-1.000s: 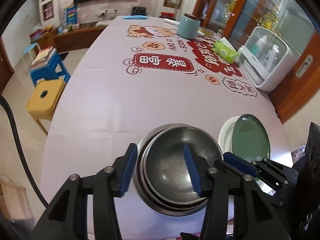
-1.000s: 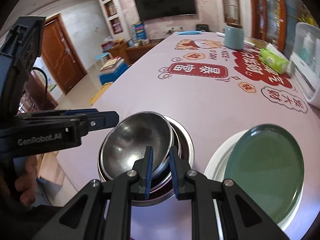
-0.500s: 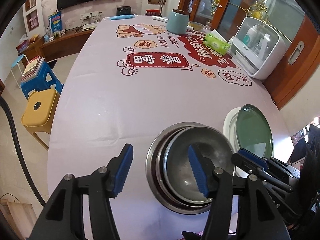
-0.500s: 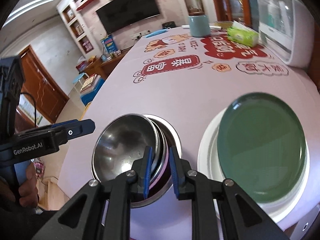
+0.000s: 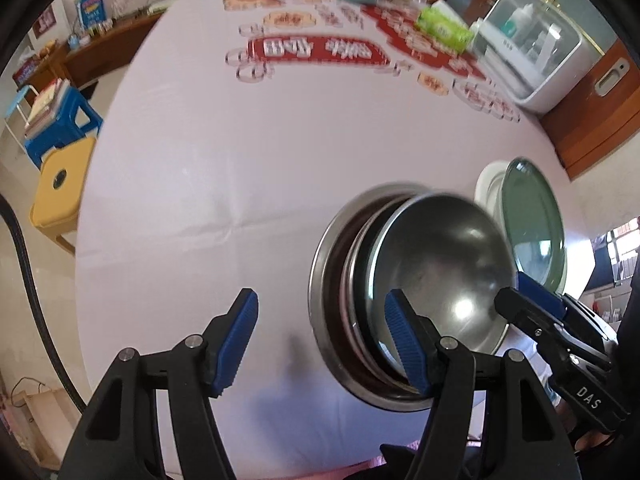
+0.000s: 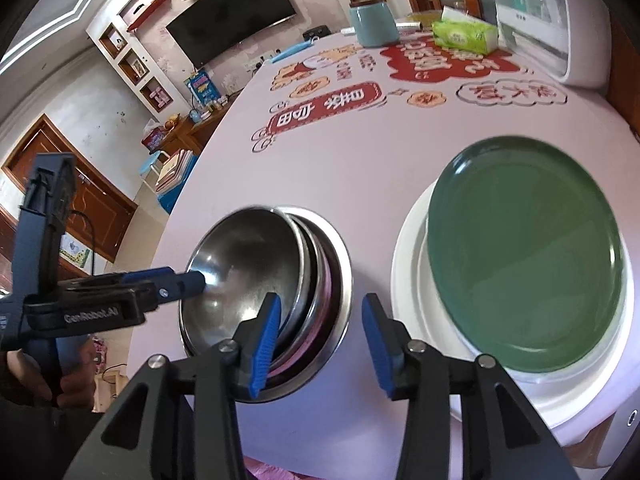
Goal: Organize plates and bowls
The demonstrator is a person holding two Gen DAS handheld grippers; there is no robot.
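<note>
A stack of steel bowls [image 5: 420, 276] sits near the table's front edge; it also shows in the right wrist view [image 6: 256, 272]. The top bowl lies tilted in the stack. A green plate [image 6: 524, 284] rests on a white plate [image 6: 412, 280] to the right of the stack, also seen in the left wrist view [image 5: 532, 224]. My left gripper [image 5: 320, 340] is open and empty, to the left of the stack, with its right finger [image 5: 404, 340] in front of the bowls. My right gripper [image 6: 320, 340] is open and empty, at the stack's right rim.
The table wears a pale cloth [image 5: 240, 140] with red printed signs. A teal canister [image 6: 374, 24], a green tissue pack [image 6: 466, 34] and a white cabinet [image 5: 536, 52] stand at the far right. Yellow [image 5: 60, 188] and blue [image 5: 60, 120] stools stand on the floor to the left.
My right gripper has opened and let go of the top bowl, which now rests tilted in the stack. My left gripper has shifted left, off the bowls.
</note>
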